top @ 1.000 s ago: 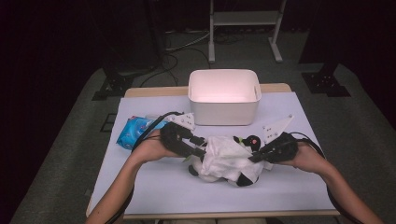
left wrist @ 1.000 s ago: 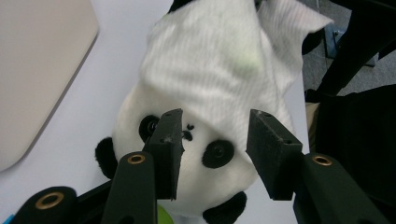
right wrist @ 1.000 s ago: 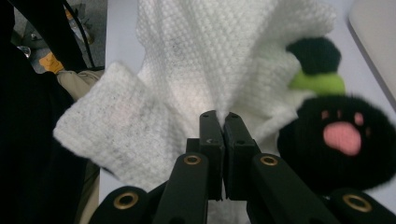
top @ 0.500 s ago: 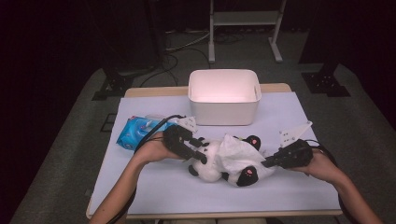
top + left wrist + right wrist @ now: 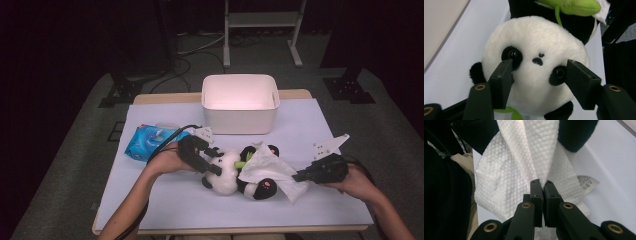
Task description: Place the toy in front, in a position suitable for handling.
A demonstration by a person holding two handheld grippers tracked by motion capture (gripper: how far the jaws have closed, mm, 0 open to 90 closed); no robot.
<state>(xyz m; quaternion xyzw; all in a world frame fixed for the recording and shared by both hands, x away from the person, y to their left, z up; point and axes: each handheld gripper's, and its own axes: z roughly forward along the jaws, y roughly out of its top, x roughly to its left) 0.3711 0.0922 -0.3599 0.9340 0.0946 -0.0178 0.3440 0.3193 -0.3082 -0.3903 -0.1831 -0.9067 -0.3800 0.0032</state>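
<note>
I have the panda plush toy (image 5: 235, 172) lying at the centre of the high view, on the white table cover (image 5: 165, 200), just below the white bin (image 5: 240, 102). My left gripper (image 5: 212, 161) has just been opening; in the left gripper view its jaws stand spread either side of the panda's face (image 5: 536, 65), seemingly no longer pressing it. My right gripper (image 5: 300, 177), at centre right, has its jaws pressed together, pinching the wet wipe (image 5: 529, 162) that drapes over the toy's body. I judge the wiping underway: the wipe is out of the blue pack (image 5: 150, 141) at centre left, while finishing and discarding it remain.
</note>
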